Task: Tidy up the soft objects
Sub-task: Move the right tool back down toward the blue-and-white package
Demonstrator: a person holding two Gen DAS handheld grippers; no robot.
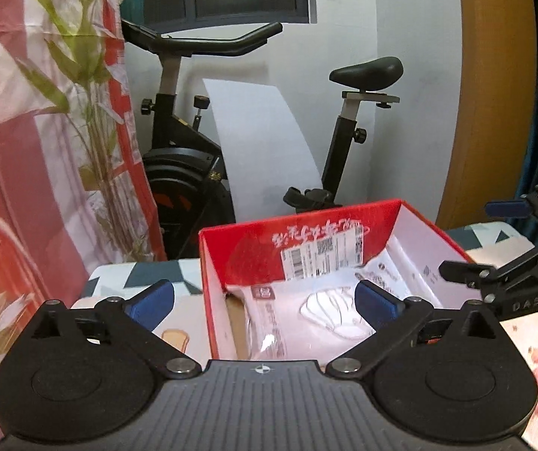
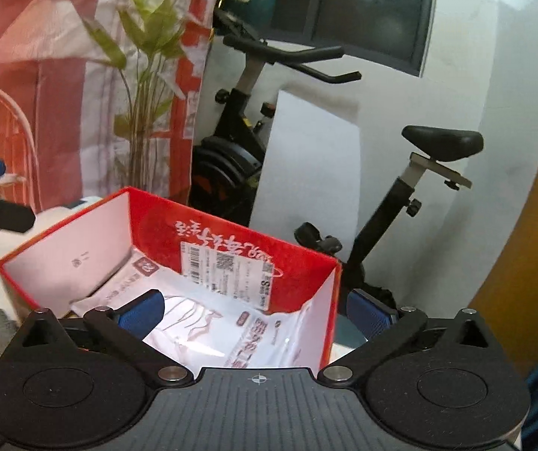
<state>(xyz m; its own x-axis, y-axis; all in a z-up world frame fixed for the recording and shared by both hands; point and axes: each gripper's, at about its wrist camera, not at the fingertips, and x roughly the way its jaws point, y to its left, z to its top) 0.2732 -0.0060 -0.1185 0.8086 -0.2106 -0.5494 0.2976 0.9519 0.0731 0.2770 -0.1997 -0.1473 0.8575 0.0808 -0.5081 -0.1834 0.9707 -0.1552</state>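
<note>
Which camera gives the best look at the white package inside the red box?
The right wrist view: the package spreads unobstructed across the box floor. In the left wrist view a blue finger covers part of it.

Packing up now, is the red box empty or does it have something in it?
Not empty: the open red box holds a white plastic package lying on its bottom.

"DAS" on the right claw's (image 1: 509, 263) black arm (box script unreadable).
</note>
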